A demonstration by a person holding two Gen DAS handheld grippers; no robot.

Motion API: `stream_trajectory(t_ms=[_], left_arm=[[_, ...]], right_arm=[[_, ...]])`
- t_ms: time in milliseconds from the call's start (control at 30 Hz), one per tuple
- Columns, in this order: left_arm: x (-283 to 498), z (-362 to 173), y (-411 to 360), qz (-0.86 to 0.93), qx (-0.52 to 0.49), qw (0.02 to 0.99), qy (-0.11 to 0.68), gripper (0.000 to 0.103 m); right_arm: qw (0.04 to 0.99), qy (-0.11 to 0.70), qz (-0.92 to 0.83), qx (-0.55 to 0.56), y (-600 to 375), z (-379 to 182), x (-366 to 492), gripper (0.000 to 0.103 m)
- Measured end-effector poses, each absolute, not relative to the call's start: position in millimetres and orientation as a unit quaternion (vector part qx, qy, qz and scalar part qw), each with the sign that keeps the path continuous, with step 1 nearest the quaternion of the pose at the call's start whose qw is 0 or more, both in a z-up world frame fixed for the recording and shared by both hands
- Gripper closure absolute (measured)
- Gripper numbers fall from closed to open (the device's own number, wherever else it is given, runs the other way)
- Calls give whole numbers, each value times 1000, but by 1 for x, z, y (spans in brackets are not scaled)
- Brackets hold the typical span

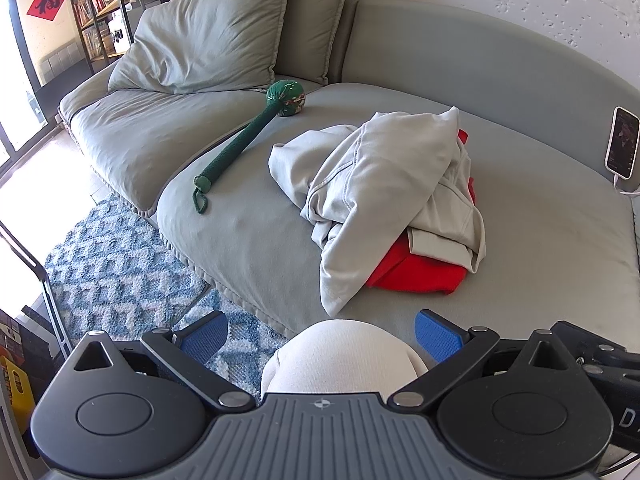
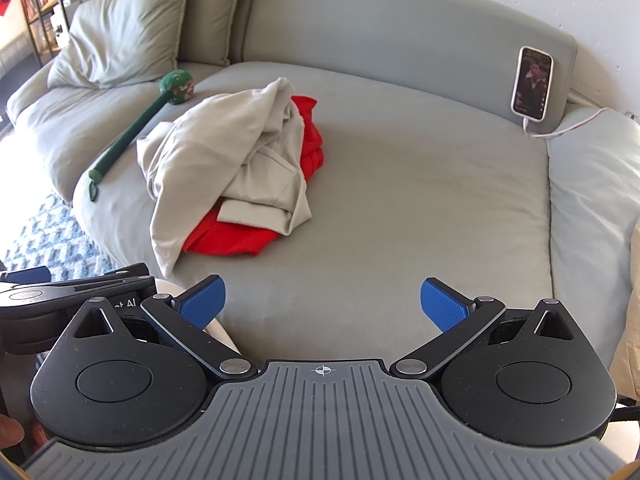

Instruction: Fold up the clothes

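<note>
Both grippers, left gripper (image 1: 322,338) and right gripper (image 2: 322,304), have black linkages, blue textured pads (image 2: 442,306), ribbed grey bases and silver pivot screws.

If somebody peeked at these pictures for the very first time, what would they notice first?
Probably the rumpled heap in the middle of the grey sofa: a pale grey garment lying on top of a bright red garment. To its left lies a long green padded stick with a ball end, and a lit phone leans against the backrest on the right. Both grippers, left and right, hang open in front, holding nothing.
</note>
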State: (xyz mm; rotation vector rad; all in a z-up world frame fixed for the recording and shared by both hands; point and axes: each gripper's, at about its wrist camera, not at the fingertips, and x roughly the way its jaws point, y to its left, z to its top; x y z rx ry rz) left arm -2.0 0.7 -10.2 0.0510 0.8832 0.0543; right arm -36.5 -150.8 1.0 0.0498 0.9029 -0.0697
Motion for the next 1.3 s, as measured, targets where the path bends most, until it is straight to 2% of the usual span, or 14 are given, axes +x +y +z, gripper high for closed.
stream_trajectory(t_ms=[533, 933, 1200, 1300], left_arm=[[7, -20, 13, 21, 7, 901, 433, 1], [28, -31, 55, 68, -29, 901, 428, 1], [42, -45, 80, 75, -61, 897, 432, 4], [43, -49, 88, 69, -78, 896, 432, 4]], right_arm=[[895, 444, -8, 36, -149, -4, -23, 0], [908, 418, -3, 28, -136, -11, 21, 0], [915, 381, 34, 124, -133, -30, 64, 0], [917, 379, 38, 118, -130, -37, 81, 0]])
